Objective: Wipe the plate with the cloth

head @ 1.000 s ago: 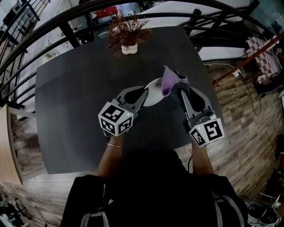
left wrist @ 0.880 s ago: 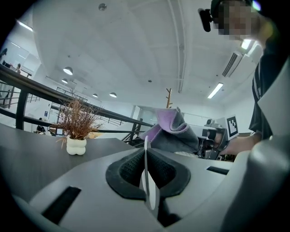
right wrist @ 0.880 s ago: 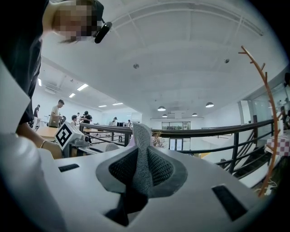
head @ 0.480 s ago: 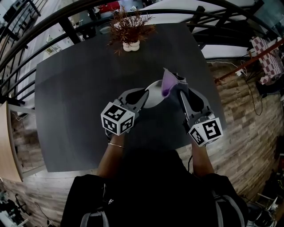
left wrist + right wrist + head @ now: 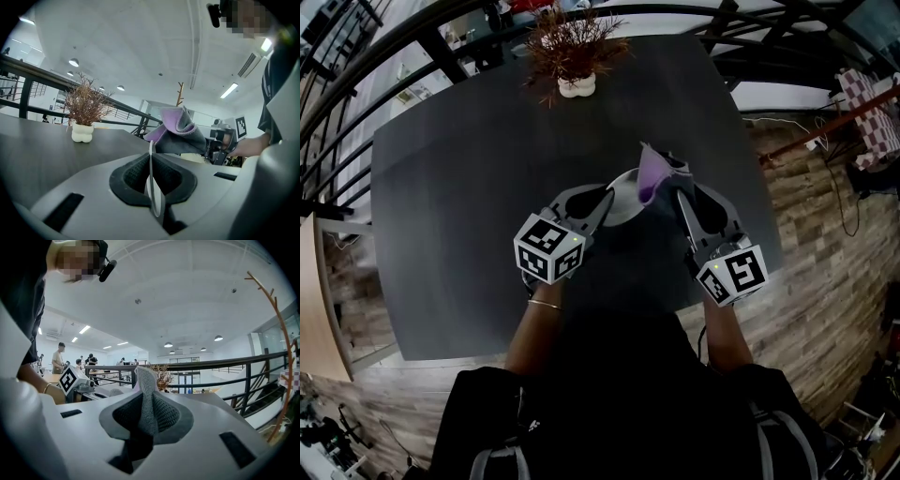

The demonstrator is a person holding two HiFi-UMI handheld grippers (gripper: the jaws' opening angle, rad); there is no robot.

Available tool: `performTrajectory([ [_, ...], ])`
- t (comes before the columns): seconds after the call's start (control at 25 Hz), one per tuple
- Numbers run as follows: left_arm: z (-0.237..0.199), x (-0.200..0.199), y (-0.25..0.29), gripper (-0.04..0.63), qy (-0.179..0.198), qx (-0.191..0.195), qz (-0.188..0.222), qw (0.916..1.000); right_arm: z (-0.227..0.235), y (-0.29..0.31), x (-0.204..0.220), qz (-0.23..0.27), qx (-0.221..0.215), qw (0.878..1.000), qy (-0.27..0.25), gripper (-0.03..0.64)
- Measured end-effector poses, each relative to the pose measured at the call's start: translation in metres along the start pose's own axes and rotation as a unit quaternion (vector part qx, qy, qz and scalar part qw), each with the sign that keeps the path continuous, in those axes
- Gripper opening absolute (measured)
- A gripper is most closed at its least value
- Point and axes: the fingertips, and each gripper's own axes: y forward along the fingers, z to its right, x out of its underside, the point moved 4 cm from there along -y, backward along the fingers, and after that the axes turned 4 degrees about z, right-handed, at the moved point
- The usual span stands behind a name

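Plate [image 5: 150, 174] pinched by the rim in the clenched jaws of the left gripper [image 5: 606, 197], seen edge-on as a thin white line down the gap between them. Stands tilted up rather than flat, mostly reaching out past the jaw tips toward the right gripper [image 5: 677, 186]. Contact between its lower edge and the dark surface [image 5: 459, 169] underneath: not possible to tell. Cloth [image 5: 146, 397], purple on one face and grey on the other, squeezed tight in the right jaws by a fold. Fills the gap between them from base to tip, then rises in a loose bunch beyond the tips. Hangs just ahead of the left jaws and to their right, over the plate's far rim. Touching the plate or merely beside it: unclear. Both grippers side by side and near each other, jaws pointing the same way, roughly level. Potted plant [image 5: 572, 56] well beyond both pairs of jaws, near the far edge of the surface, somewhat left of the left jaws.
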Motion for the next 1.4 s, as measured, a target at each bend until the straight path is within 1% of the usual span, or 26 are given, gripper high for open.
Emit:
performTrajectory([
  [0.28,-0.007,0.012,0.003,0.017,-0.013,-0.013,-0.012,0.9998,0.000,0.006,0.012,-0.009,-0.001,1.000,0.008,0.060],
  [0.64,-0.017,0.016,0.004,0.017,-0.043,-0.028,0.004,0.9987,0.003,0.006,0.025,-0.028,0.002,1.000,0.011,0.058],
  [0.8,-0.020,0.019,0.005,0.017,-0.047,-0.035,0.006,0.9983,0.001,0.007,0.030,-0.037,0.001,0.999,0.006,0.060],
  [1.04,-0.032,0.026,0.002,0.023,-0.046,-0.069,-0.005,0.9965,-0.002,0.010,0.038,-0.045,-0.001,0.999,0.009,0.060],
  [1.16,-0.039,0.033,0.000,0.023,-0.054,-0.091,-0.011,0.9943,-0.003,0.009,0.040,-0.049,-0.001,0.999,0.012,0.058],
  [1.24,-0.043,0.036,-0.001,0.025,-0.057,-0.098,-0.013,0.9934,-0.003,0.010,0.041,-0.052,-0.005,0.999,0.009,0.058],
  [1.4,-0.047,0.044,-0.001,0.038,-0.041,-0.108,-0.032,0.9928,-0.002,0.011,0.045,-0.058,-0.002,0.998,0.012,0.060],
])
